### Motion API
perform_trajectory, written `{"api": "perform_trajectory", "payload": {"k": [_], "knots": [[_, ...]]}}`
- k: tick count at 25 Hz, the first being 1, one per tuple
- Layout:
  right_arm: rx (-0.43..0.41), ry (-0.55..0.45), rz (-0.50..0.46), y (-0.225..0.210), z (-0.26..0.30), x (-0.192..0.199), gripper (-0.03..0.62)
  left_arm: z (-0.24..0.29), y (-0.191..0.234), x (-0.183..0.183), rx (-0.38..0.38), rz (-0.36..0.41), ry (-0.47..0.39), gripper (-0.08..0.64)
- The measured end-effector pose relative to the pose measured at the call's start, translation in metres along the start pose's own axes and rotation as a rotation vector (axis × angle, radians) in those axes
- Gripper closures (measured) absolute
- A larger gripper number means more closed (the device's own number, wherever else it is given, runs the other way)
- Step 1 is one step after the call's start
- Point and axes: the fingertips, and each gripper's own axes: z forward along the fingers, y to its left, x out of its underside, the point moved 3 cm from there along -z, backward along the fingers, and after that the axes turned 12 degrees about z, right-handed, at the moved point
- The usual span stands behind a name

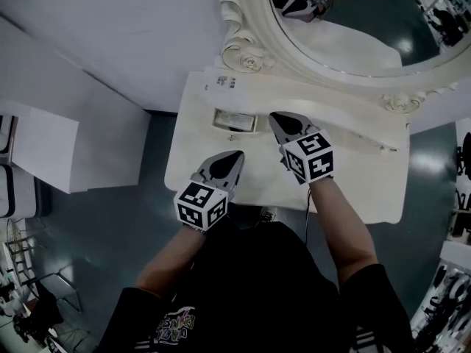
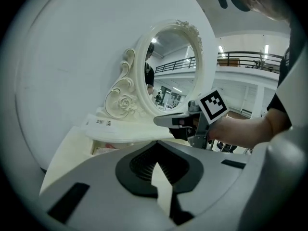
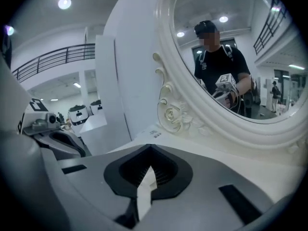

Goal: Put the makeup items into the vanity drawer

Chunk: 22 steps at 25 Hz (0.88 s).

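1. Two grippers of matt grey plastic, each with ribbed black pads and a white marker cube (image 1: 201,204) printed with black squares, hover over the tabletop. The left gripper (image 1: 234,157) is nearer, and the right gripper (image 1: 275,118) is farther and to its right.
2. Left gripper: the jaws are pressed together with nothing between them.
3. Right gripper: the jaws are also together and empty.
4. One vanity table (image 1: 353,179), smooth and cream, has a top with rounded corners and a raised shelf along its far edge.
5. One vanity drawer (image 1: 216,120), a small rectangular box, stands open just in front of the shelf, immediately left of the right gripper's tip. One flat pale item (image 1: 237,121) lies in it and shows a touch of pink in the left gripper view. What kind of item it is cannot be told.
6. One oval mirror (image 1: 353,20) of glossy glass stands at the far side in a thick cream frame carved with scrolls and two rosettes (image 1: 249,62).
7. One thin pale stick (image 1: 379,144) lies on the right part of the tabletop, well apart from both grippers and too small to name.
8. Two small printed labels (image 1: 224,81) sit on the shelf's left end.
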Motion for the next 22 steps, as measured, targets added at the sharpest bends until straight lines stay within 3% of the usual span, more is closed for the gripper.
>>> {"api": "perform_trajectory", "payload": {"k": [10, 22], "knots": [[-0.072, -0.114, 0.136, 0.006, -0.081, 0.006, 0.563, 0.004, -0.052, -0.008, -0.035, 0.005, -0.006, 0.560], [-0.098, -0.089, 0.183, 0.011, -0.126, 0.059, 0.563, 0.002, -0.098, 0.014, -0.032, -0.020, 0.022, 0.560]]}}
